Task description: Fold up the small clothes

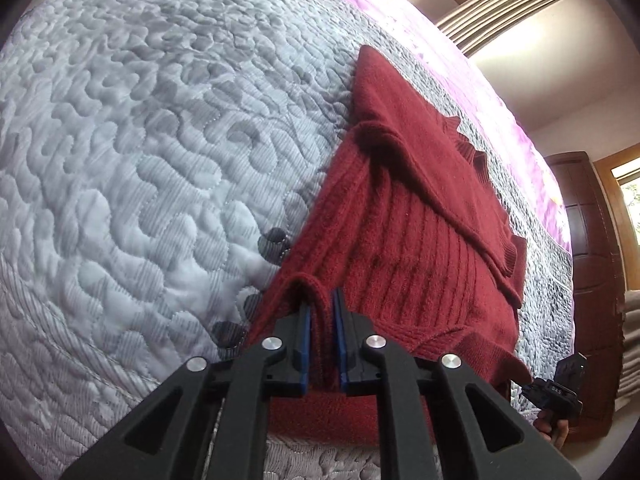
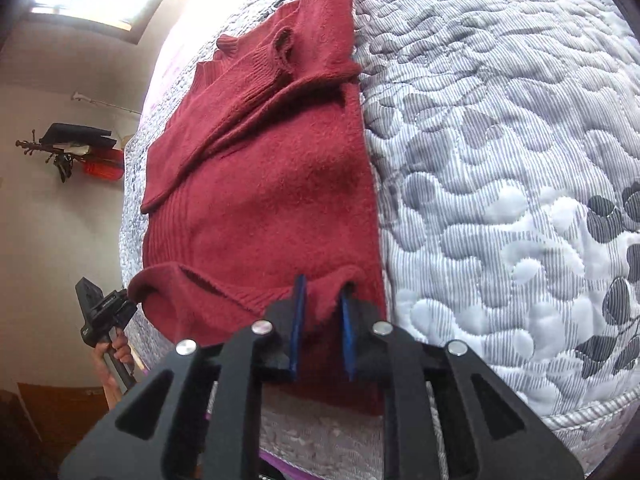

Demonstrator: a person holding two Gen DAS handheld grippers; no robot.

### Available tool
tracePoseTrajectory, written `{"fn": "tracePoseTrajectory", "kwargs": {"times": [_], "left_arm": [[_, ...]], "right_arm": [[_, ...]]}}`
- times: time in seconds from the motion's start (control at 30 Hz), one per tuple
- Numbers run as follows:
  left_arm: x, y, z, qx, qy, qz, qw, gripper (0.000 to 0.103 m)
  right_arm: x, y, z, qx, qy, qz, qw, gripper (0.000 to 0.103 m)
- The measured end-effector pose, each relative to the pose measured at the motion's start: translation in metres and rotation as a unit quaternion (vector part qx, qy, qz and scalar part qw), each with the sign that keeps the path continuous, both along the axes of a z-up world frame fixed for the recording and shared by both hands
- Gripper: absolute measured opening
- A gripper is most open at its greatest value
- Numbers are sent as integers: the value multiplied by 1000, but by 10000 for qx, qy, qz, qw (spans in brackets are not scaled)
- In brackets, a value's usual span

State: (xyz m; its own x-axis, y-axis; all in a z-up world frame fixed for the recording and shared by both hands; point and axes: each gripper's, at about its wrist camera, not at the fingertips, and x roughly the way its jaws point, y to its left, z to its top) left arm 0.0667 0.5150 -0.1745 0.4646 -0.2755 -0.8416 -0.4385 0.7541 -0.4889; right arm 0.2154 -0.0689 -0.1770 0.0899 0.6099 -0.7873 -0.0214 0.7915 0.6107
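Observation:
A dark red knitted sweater [image 1: 416, 236] lies flat on the bed, its sleeves folded across the body and its collar at the far end. My left gripper [image 1: 322, 300] is shut on a raised fold of the near hem at one corner. At the other hem corner my right gripper [image 2: 322, 288] is shut on the sweater [image 2: 264, 184], with fabric bunched between its blue pads [image 2: 298, 320]. Each gripper shows in the other's view: the right gripper [image 1: 558, 390] in a hand at the lower right, the left gripper [image 2: 106, 314] at the lower left.
A grey-white quilted bedspread [image 1: 132, 168] with a leaf pattern covers the bed, and a purple sheet [image 1: 460, 60] runs along its far side. Dark wooden furniture [image 1: 592, 280] stands past the bed's end. A wall rack [image 2: 76, 144] holds hanging items.

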Motion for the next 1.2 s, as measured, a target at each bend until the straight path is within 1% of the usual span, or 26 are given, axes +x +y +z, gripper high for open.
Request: {"fn": "tracePoseTrajectory", "kwargs": {"times": [0.07, 0.1, 0.13, 0.17, 0.2, 0.27, 0.33, 0.4, 0.47, 0.57, 0.63, 0.8, 0.93, 0.97, 1.0, 1.03, 1.07, 1.1, 1.13, 1.17, 1.2], "left_arm": [[-5, 6, 7, -104, -115, 46, 9999, 21], [-9, 11, 13, -63, -202, 126, 9997, 35], [-14, 15, 22, 142, -267, 258, 9992, 56], [-19, 18, 32, 379, -369, 368, 9979, 61], [-23, 20, 41, 568, -491, 400, 9964, 61], [-27, 21, 55, 756, -606, 330, 9948, 61], [-26, 18, 65, 856, -674, 146, 9939, 61], [-19, 9, 66, 1011, -659, -138, 9926, 61], [-9, -2, 65, 1187, -591, -467, 9901, 61], [4, -23, 58, 1332, -509, -938, 9853, 62], [12, -37, 52, 1423, -470, -1218, 9812, 62], [27, -66, 46, 1729, -388, -1756, 9684, 62], [36, -80, 36, 1918, -201, -2091, 9587, 61], [37, -83, 34, 1961, -176, -2163, 9563, 59], [38, -84, 31, 1989, -134, -2216, 9545, 55], [39, -85, 28, 1989, -75, -2252, 9538, 44], [39, -86, 24, 1952, -8, -2267, 9542, 37], [40, -85, 20, 1881, 63, -2273, 9555, 21], [40, -84, 16, 1801, 121, -2268, 9571, 11], [39, -84, 13, 1741, 145, -2256, 9584, 7], [37, -84, 11, 1721, 135, -2244, 9591, 0]], "right_arm": [[0, -10, 6, 52, -81, -82, 9999, 24], [-1, -16, 11, -107, -193, -129, 9997, 42], [-3, -20, 18, -319, -344, -163, 9988, 54], [-5, -24, 24, -456, -492, -148, 9976, 53], [-7, -26, 29, -491, -583, -120, 9970, 53], [-10, -28, 40, -533, -759, -12, 9957, 53], [-12, -23, 49, -701, -970, 181, 9927, 54], [-13, -12, 56, -862, -1146, 381, 9889, 56], [-13, 0, 58, -929, -1265, 584, 9859, 57], [-12, 19, 57, -987, -1353, 837, 9823, 59], [-10, 30, 55, -1065, -1357, 958, 9803, 62], [0, 49, 46, -1225, -1272, 1181, 9772, 63], [4, 63, 36, -1369, -1186, 1455, 9726, 65], [3, 68, 33, -1437, -1169, 1549, 9704, 65], [3, 72, 30, -1491, -1146, 1637, 9684, 65], [2, 75, 26, -1529, -1105, 1721, 9669, 65], [1, 78, 22, -1578, -1049, 1790, 9654, 64], [0, 81, 18, -1637, -1015, 1842, 9638, 60], [-2, 83, 16, -1695, -1013, 1885, 9620, 45], [-4, 84, 14, -1776, -1040, 1898, 9600, 36], [-5, 83, 13, -1862, -1082, 1870, 9585, 15]]}}
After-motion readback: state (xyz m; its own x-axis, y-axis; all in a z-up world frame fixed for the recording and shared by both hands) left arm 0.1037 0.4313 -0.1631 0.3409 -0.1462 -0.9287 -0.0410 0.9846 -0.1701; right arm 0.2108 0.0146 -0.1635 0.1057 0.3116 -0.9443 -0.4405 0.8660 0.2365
